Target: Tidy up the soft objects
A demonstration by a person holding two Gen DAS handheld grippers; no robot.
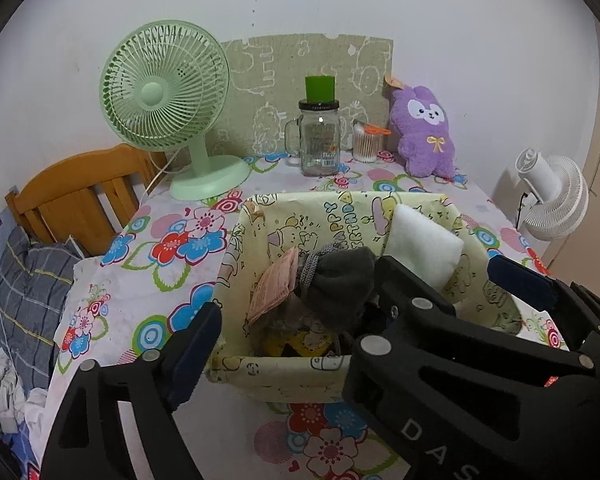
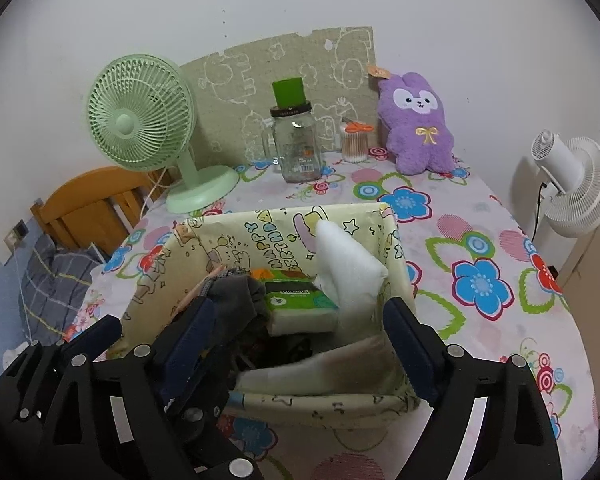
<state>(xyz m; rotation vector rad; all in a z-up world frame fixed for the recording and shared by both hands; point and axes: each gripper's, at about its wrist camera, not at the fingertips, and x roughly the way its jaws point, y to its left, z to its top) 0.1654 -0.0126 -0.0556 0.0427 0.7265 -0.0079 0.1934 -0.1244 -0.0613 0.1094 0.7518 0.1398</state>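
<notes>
In the left wrist view, the left gripper point(image 1: 300, 312) stands released with nothing between its jaws, straddling the near left part of the fabric basket point(image 1: 284, 376); the grey soft bundle point(image 1: 336, 280) lies inside just ahead, its long axis running away toward the purple plush point(image 1: 424, 132), which stands upright far back. In the right wrist view, the right gripper point(image 2: 300, 344) is released too, and the white cushion point(image 2: 348, 268) leans upright just ahead; the plush lies ahead and right, so I judge the right hand nearer it.

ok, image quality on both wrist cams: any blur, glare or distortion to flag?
Left wrist view: sharp, even indoor light, strong fisheye bend with dark corners, small glint on the glass jar. Right wrist view: same curvature and vignette, soft shadow inside the fabric basket, no motion blur.
</notes>
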